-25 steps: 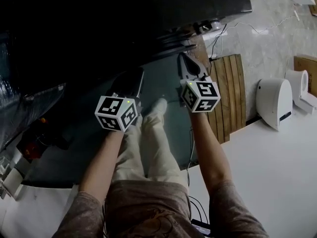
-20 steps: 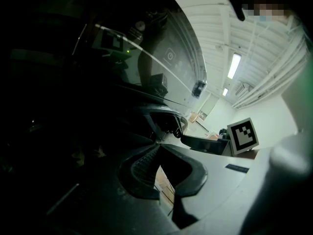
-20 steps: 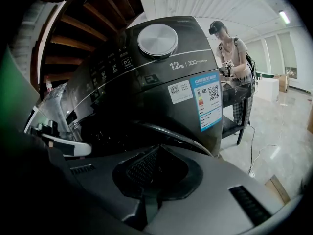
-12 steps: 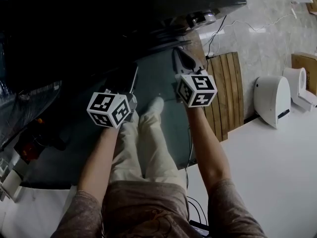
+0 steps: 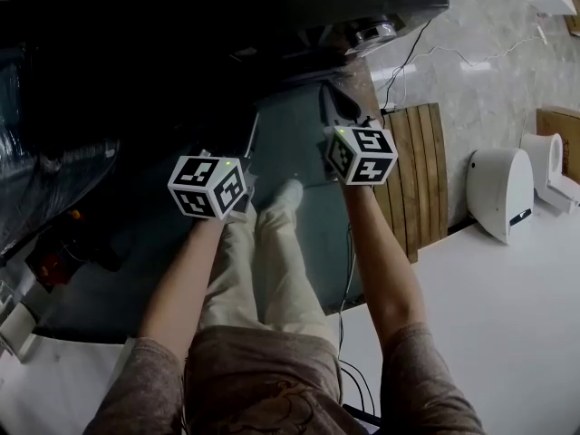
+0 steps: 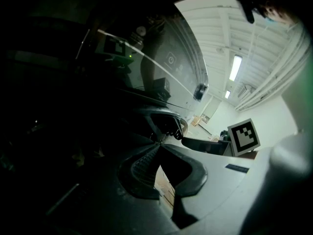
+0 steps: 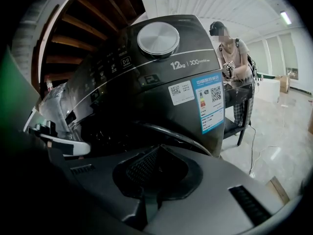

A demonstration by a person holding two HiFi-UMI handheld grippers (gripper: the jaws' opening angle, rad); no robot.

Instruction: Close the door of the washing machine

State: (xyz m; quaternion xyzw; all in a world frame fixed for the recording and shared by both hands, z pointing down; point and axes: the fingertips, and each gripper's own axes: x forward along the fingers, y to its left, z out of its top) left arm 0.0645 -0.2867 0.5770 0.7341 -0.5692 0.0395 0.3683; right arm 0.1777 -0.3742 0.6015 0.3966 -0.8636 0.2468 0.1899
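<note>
A dark grey front-loading washing machine (image 7: 146, 82) with a silver knob (image 7: 157, 39) fills the right gripper view; in the head view it is the dark mass at the top (image 5: 362, 7). Its round opening (image 7: 117, 131) looks dark and uncovered. The curved glass door (image 6: 166, 67) rises close ahead of my left gripper (image 6: 157, 142), whose jaws meet at the tips with nothing between them. My right gripper (image 7: 159, 147) is also shut and empty, aimed at the machine's front just below the opening's rim. Whether either gripper touches the door is not visible.
A wooden slat board (image 5: 421, 170) lies right of the machine, with a white appliance (image 5: 500, 193) beyond it and cables (image 5: 399, 66) on the tiled floor. Plastic-wrapped goods (image 5: 36, 179) are at the left. A person (image 7: 230, 58) stands by a table in the background.
My left gripper swung out to the left, then came back up and to the right. The right gripper shifted slightly up towards the machine.
</note>
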